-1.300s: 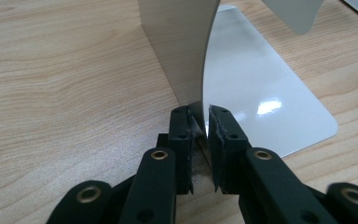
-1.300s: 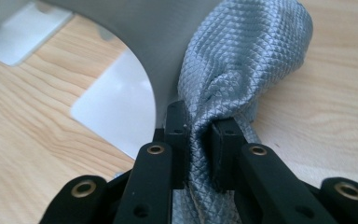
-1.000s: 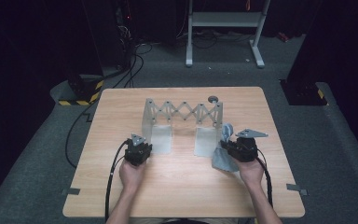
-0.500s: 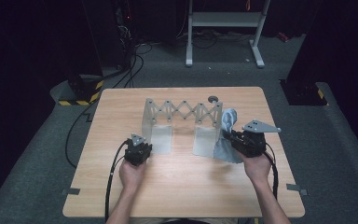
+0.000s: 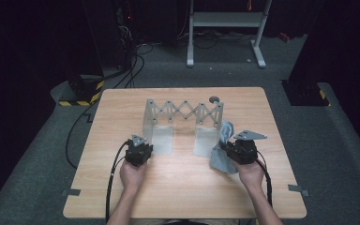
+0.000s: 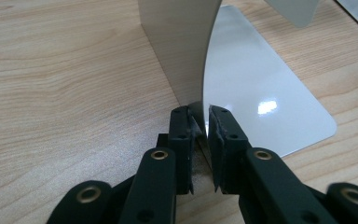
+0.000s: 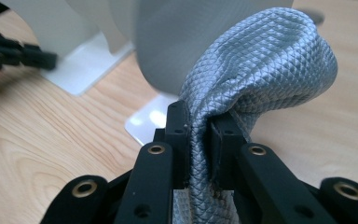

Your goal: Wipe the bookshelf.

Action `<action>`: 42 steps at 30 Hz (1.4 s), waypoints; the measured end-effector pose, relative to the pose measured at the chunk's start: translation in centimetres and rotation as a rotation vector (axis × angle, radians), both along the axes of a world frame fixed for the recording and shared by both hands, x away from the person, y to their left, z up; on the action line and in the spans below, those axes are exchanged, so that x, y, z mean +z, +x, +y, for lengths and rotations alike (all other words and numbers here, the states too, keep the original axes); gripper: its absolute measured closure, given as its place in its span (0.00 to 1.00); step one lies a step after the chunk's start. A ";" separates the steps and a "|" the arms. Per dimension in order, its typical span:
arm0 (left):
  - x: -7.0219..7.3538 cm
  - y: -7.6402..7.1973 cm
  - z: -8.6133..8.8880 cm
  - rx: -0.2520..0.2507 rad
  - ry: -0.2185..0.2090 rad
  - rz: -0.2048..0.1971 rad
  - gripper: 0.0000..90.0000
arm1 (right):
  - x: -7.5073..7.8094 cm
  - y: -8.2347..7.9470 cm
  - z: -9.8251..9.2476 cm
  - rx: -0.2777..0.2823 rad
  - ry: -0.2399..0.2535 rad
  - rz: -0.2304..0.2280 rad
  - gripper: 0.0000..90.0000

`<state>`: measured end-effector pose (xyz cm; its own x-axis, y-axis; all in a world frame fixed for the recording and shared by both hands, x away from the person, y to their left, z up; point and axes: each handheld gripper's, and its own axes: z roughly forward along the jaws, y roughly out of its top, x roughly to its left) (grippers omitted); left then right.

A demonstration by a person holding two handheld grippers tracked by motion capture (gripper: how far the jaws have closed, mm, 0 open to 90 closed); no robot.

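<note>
High view, from the left: your left gripper sits at the near end of the folding rack's left panel, and in the left gripper view its jaws are clamped on the panel's upright edge, where it meets the flat foot plate on the table. That grip steadies the rack; if you loosen it or tug sideways, I judge the light rack could slide or the scissor links could fold in. Further right, your right gripper is closed on a grey cloth, which hangs bunched just beside the rack's right panel, its lower part trailing onto the table. In the right gripper view the quilted cloth bulges out above the jaws, pinched between them. The fold looks thick, so it may slip free as you lift, or the trailing end may snag on the right foot plate and drag the rack.
</note>
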<state>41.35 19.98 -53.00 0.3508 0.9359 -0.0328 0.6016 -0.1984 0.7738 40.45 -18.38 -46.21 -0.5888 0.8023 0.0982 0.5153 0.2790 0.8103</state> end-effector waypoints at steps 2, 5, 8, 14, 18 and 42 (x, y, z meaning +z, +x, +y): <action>0.0 0.0 0.0 -0.001 -0.001 0.001 0.88 | -1.2 0.4 0.0 -0.006 -0.005 0.030 0.90; 0.0 0.0 0.0 0.000 0.001 0.000 0.88 | -2.7 1.1 0.0 -0.016 -0.008 0.076 0.90; 0.0 0.0 0.0 0.000 -0.001 0.000 0.88 | -3.9 1.7 0.1 -0.021 -0.017 0.109 0.90; 0.0 0.0 0.0 0.000 0.002 -0.002 0.88 | -5.2 2.5 0.2 -0.031 -0.028 0.146 0.90; 0.0 0.0 0.0 0.000 0.000 -0.001 0.88 | -4.1 2.2 -0.1 -0.025 -0.011 0.129 0.90; 0.0 -0.1 0.0 -0.001 -0.001 0.001 0.88 | 5.9 1.1 -0.7 0.031 0.102 -0.105 0.90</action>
